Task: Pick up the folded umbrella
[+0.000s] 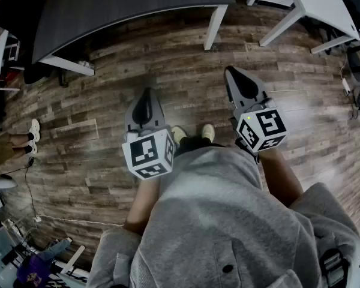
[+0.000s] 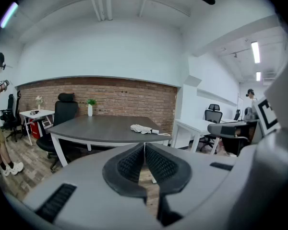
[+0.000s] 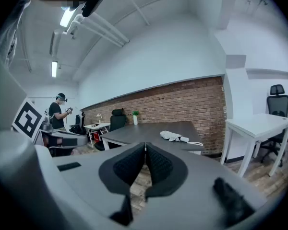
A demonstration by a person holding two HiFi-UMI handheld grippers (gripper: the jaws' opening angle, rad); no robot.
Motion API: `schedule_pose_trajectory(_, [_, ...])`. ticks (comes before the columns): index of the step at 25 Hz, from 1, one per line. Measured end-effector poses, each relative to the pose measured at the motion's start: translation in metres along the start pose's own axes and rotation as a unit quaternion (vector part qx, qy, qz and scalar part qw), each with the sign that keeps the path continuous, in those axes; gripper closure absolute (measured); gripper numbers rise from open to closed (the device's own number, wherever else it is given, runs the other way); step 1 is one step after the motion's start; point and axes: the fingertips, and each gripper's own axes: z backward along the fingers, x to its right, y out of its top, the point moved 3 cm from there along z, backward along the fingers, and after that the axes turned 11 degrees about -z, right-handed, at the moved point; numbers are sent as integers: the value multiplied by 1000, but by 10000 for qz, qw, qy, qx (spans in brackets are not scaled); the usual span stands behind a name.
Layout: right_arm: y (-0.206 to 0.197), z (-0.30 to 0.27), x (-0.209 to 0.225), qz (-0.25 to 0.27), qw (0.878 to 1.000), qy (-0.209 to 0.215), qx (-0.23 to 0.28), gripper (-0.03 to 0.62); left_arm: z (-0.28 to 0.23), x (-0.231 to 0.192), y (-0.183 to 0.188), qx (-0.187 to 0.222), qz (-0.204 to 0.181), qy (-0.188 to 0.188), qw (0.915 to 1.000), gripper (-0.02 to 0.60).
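Plainly nothing grasped yet.
Grey left gripper (image 2: pixel 144 146) and right gripper (image 3: pixel 144 146) hang clenched on nothing above the brown wood-plank floor (image 1: pixel 168 59); the folded white fabric umbrella (image 2: pixel 143 129) lies on the dark grey curved desk (image 2: pixel 96 128), near its right end.

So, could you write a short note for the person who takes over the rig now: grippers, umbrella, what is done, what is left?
Left hand-held gripper: shut, empty.
Right hand-held gripper: shut, empty.
Umbrella: folded, lying on the dark table near one end, ahead of both grippers, untouched.
Done: nothing yet.
Left: step up to the table, open a gripper, grasp the umbrella, lift it.
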Motion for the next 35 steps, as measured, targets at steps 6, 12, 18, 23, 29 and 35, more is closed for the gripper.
schedule_pose_trajectory(6, [3, -12, -6, -60, 9999, -71, 75, 569, -7, -19, 12, 94, -161, 146, 9997, 561])
schedule_pose_trajectory(12, [8, -26, -16, -215, 9995, -157, 163, 569, -13, -37, 14, 136, -100, 85, 9998, 563])
schedule_pose_trajectory(18, [1, -37, -41, -178, 9996, -122, 160, 569, -4, -54, 12, 307, -65, -77, 9995, 561])
schedule_pose_trajectory(23, [-5, -41, -55, -125, 9998, -124, 136, 569, -1, -64, 9, 392, -138, -137, 9990, 561])
schedule_pose_trajectory(29, [-3, -44, -60, -126, 9997, -80, 176, 569, -4, -66, 8, 420, -233, -267, 9985, 561])
schedule_pose_trajectory(35, [-3, -47, -53, -114, 9997, -83, 204, 569, -12, -61, 9, 399, -229, -340, 9984, 561])
